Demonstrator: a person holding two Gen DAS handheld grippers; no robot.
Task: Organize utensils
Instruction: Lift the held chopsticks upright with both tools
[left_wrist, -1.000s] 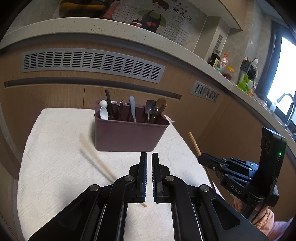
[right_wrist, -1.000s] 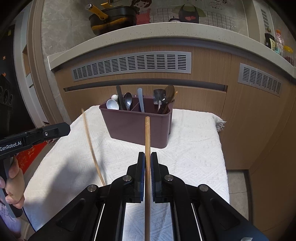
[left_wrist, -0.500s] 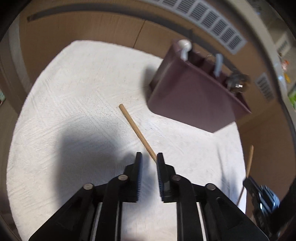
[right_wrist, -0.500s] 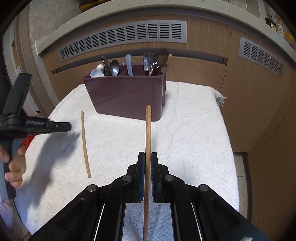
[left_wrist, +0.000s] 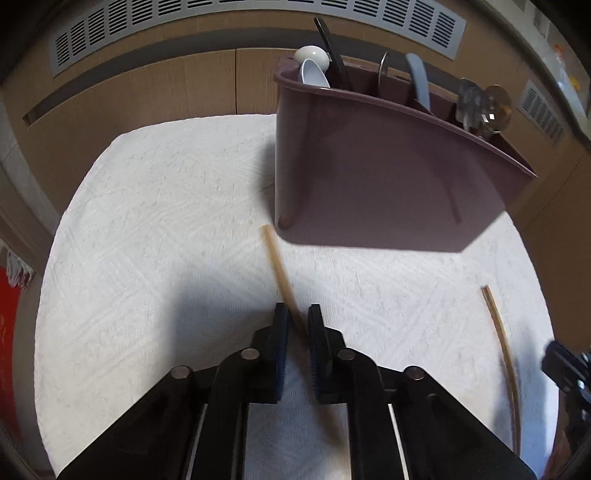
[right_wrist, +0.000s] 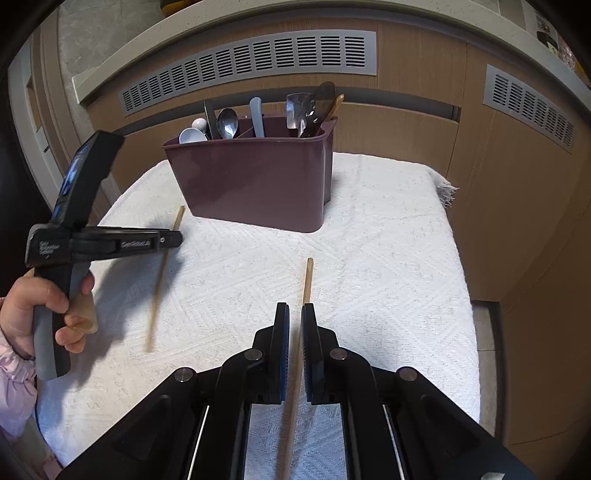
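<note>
Two wooden chopsticks lie apart on a white cloth (right_wrist: 388, 240) that covers the worktop, each with a tool at its near part. At far left a hand (right_wrist: 33, 306) with a pink sleeve (right_wrist: 14, 387) grips the handle of the left tool (left_wrist: 295, 317), which points steeply down at the cloth. Its jaws are closing to a narrow gap and the left chopstick (left_wrist: 275, 258) runs between them, nearly filling that gap, pads tight against its sides. This stick looks blurred, and its far end reaches just short of the near left corner of the caddy (right_wrist: 258, 184).

Standing upright at the back of the cloth, near its middle, the dark maroon caddy holds white spoons (right_wrist: 192, 134) and a metal spoon (right_wrist: 227, 123) in its left part, a pale blue handle (right_wrist: 257, 114) near the centre, and a steel scoop with dark wooden spoons (right_wrist: 321, 103) at its right end. Behind it are brown cabinet fronts with grey vents (right_wrist: 251, 62).

Further right, the right chopstick (right_wrist: 306, 280) points toward the caddy, well short of it. The right tool (right_wrist: 294, 314) straddles it: its jaws are opening, the gap is narrow, and the stick sits loose between them, nearer the right pad
</note>
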